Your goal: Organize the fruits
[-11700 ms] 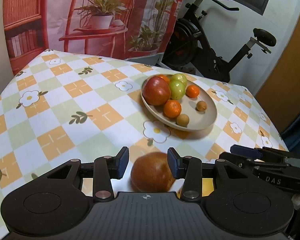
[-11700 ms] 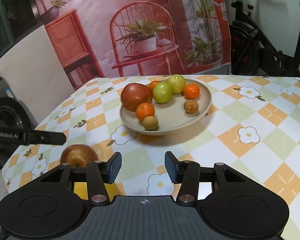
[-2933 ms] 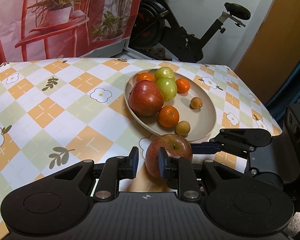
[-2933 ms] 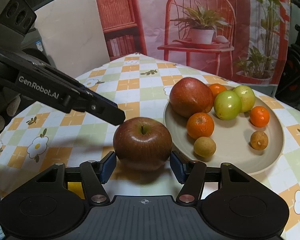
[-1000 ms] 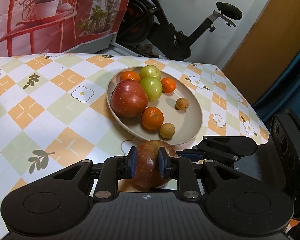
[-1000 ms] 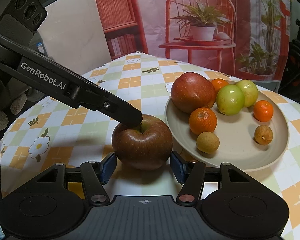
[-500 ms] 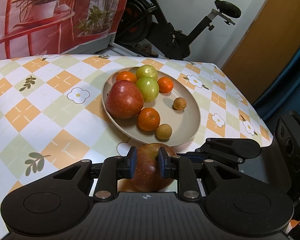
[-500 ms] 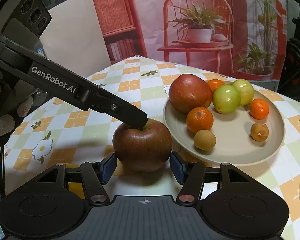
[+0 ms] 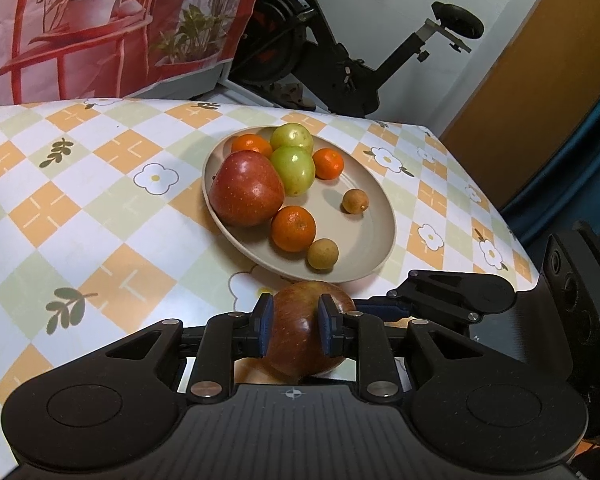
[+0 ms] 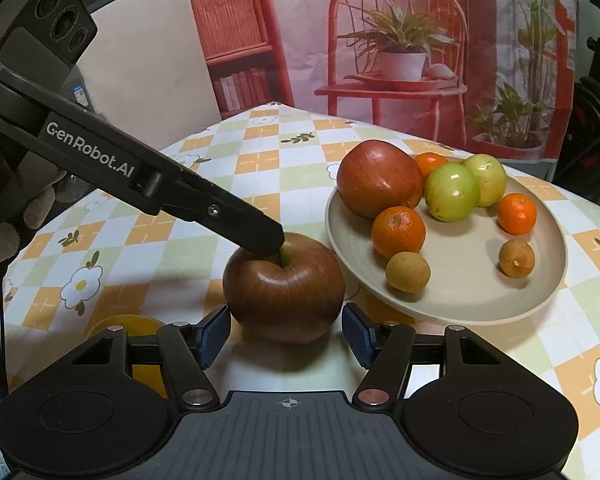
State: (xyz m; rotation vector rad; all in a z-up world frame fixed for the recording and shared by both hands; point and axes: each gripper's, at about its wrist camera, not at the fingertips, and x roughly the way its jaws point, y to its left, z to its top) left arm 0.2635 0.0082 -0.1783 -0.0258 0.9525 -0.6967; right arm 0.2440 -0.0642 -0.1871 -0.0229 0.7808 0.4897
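A dark red apple (image 10: 284,292) rests on the checked tablecloth just left of the beige plate (image 10: 460,280). My right gripper (image 10: 286,338) has its jaws opening, and the apple sits just ahead of its blue pads, which do not press it. My left gripper (image 9: 294,328) is shut above the apple (image 9: 308,344). Its finger (image 10: 220,216) reaches in from the upper left with its tip in the stem hollow. Whether it pinches the stem is hidden. The plate (image 9: 364,184) holds another red apple (image 9: 246,190), two green fruits, three oranges and two small brown fruits.
A gloved hand (image 10: 4,232) holds the left gripper at the left edge. The right gripper's finger (image 9: 440,288) lies beside the apple. An exercise bike (image 9: 340,60) stands beyond the table's far edge. The table's right edge (image 9: 512,232) is close to the plate.
The right gripper's pads have spread slightly away from the apple's sides. The left gripper's tip stays on the apple's top. Long before, the apple lay far from the plate.
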